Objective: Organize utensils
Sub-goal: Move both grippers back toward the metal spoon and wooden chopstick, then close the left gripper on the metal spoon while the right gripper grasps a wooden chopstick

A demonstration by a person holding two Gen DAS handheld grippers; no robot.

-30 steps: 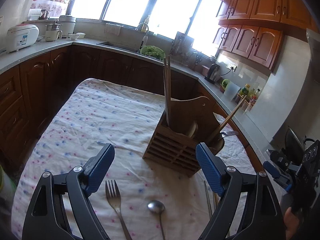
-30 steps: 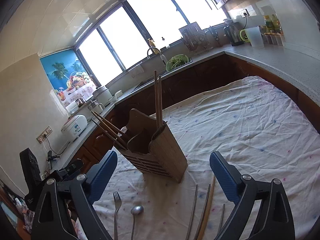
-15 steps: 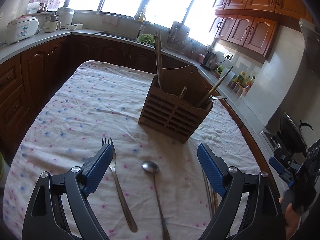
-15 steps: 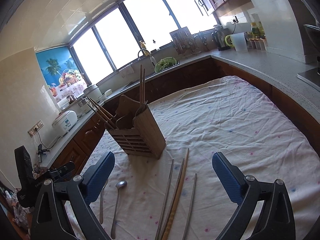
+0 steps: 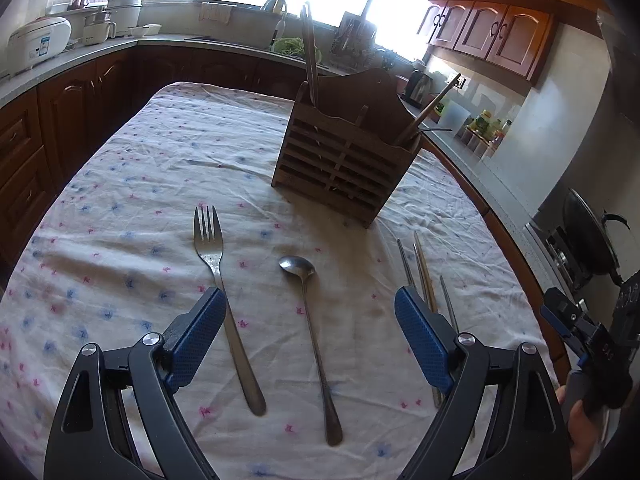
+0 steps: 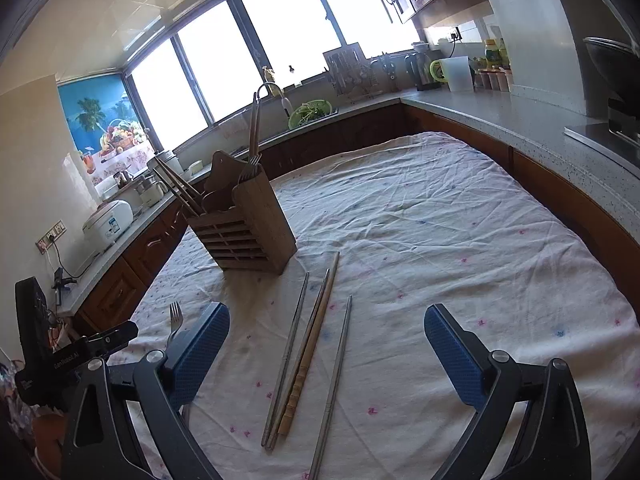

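A wooden utensil holder (image 5: pixel 344 160) stands on the floral tablecloth (image 5: pixel 140 184), with chopsticks and a fork in it; it also shows in the right wrist view (image 6: pixel 244 232). A metal fork (image 5: pixel 224 300) and a metal spoon (image 5: pixel 312 336) lie in front of my open, empty left gripper (image 5: pixel 308 320), between its fingers. Several metal and wooden chopsticks (image 6: pixel 308 356) lie in front of my open, empty right gripper (image 6: pixel 326 336). The fork (image 6: pixel 175 318) shows partly behind the right gripper's left finger.
Dark wood cabinets and a grey counter (image 6: pixel 520 116) ring the table. A rice cooker (image 5: pixel 36 44), a sink with a green colander (image 6: pixel 310 112), a kettle and bottles stand on the counter. A wok (image 5: pixel 588 240) sits at the right.
Both grippers have pulled back and tilted down towards the table. The holder looks farther away, and the fork, spoon and chopsticks now show in full.
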